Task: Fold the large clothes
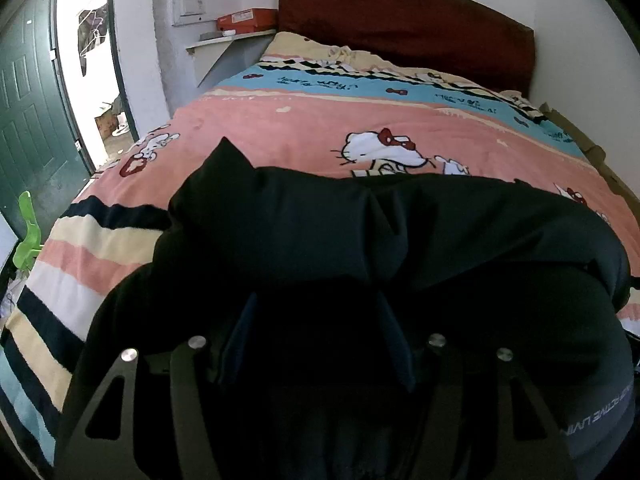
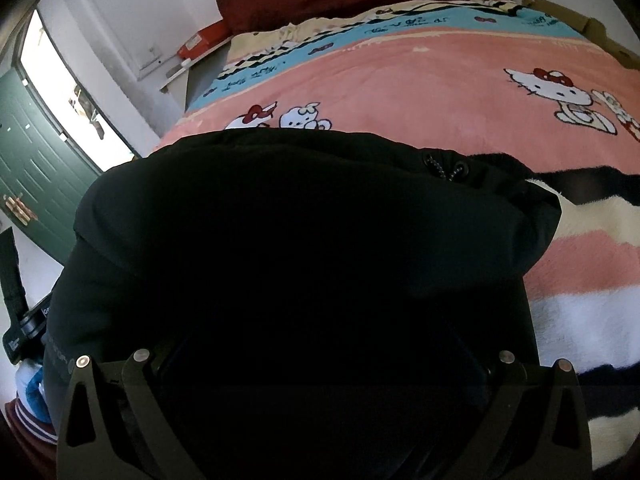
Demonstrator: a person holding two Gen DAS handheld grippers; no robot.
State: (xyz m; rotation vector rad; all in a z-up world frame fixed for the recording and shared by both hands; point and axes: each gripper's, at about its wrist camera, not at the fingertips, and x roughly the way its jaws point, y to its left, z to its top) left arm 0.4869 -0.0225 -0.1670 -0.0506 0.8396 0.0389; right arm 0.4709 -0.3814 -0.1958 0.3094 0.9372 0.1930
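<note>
Only in the left wrist view: left gripper (image 1: pixel 316 300) with both blue fingers (image 1: pixel 244 320) set wide apart, black fabric bunched between them, pads not visibly pressing on it; also pale lettering on a grey band (image 1: pixel 600 412) at the garment's lower right edge, and a green plastic piece (image 1: pixel 28 232) beside the bed. Only in the right wrist view: a speckled drawcord (image 2: pixel 444 170) with its eyelet at the garment's far edge, and a small camera on a strap (image 2: pixel 24 320) at far left. Right gripper (image 2: pixel 320 360) lost in shadow under the cloth, fingers unreadable, opening and hold impossible to tell. Black jacket (image 2: pixel 300 220), smooth, matte, thick, heaped in soft rounded folds across the near end of the bed, one corner poking up like a peak. Underneath, a fleecy cartoon-cat blanket (image 1: pixel 300 128), pink with cream, black and white stripes. Dark red padded headboard (image 1: pixel 400 20) beyond, orange box (image 1: pixel 244 18) on a shelf, green panelled door (image 1: pixel 28 120).
</note>
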